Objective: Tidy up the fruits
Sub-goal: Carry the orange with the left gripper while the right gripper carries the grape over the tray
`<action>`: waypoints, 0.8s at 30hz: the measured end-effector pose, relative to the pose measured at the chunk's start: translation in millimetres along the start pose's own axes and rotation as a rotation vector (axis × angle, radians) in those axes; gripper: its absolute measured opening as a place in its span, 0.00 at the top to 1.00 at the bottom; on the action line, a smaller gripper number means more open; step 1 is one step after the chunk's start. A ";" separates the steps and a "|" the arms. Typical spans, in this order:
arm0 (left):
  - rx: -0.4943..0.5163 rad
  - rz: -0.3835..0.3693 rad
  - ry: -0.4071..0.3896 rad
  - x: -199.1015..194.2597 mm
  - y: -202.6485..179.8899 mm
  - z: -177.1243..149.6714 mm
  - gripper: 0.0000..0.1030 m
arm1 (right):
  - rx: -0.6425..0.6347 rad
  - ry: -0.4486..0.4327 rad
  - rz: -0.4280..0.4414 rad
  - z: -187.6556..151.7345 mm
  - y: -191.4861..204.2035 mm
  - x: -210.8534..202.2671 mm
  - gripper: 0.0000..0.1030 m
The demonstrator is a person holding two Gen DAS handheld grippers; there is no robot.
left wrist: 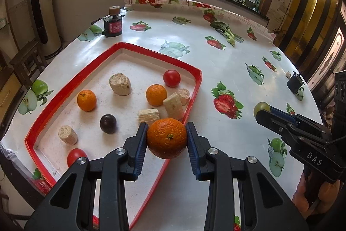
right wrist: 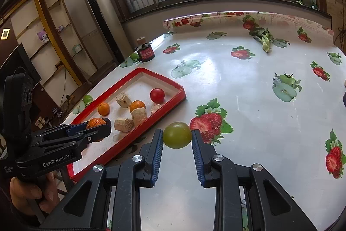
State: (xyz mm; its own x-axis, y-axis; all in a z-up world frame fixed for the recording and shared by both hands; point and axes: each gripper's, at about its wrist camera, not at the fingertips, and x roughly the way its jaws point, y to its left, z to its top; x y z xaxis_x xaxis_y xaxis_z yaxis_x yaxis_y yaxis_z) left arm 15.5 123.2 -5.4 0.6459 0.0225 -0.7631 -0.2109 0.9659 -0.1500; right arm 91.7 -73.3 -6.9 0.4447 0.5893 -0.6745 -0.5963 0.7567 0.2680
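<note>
Gripping an orange [left wrist: 167,138], your left claw [left wrist: 166,140] has its blue pads pressed on both flanks of the fruit, stem end facing the camera, and holds it above the near rim of the red tray [left wrist: 77,79]. Your right claw [right wrist: 177,136] is closed on a green fruit [right wrist: 177,135], pinched at its widest girth and held over the worktop [right wrist: 248,112], just beside the tray's long edge.

Judging by its look, the orange is firm with a pebbled peel that the ribbed pads should bite well; keep the hold across the middle, since a round body rolls out if pinched off centre. The green fruit looks smooth and glossy, so likely slicker and easier to bruise; squeeze lightly and keep the pads square to it.

Inside the tray you have two more oranges [left wrist: 86,100] [left wrist: 156,94], two red tomato-like fruits [left wrist: 171,78] [left wrist: 75,156], one dark plum-like fruit [left wrist: 108,123], and five pale, spongy-looking chunks [left wrist: 120,83]; what they are is unclear. That makes three oranges in all and one green fruit.

Farther out on the worktop lie one leafy green vegetable [left wrist: 225,33] and one dark jar [left wrist: 112,24] near the far corner.
</note>
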 end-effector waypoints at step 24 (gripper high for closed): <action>-0.058 0.075 -0.060 -28.5 47.9 -5.3 0.68 | -0.092 0.021 0.067 11.2 59.4 22.1 0.73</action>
State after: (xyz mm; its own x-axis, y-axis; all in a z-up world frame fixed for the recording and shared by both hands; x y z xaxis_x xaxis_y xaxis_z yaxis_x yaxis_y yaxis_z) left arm -16.9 167.4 5.9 0.6693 0.1110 -0.7347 -0.3010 0.9445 -0.1315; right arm 73.6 -12.2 1.9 0.3885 0.6310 -0.6715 -0.6832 0.6862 0.2496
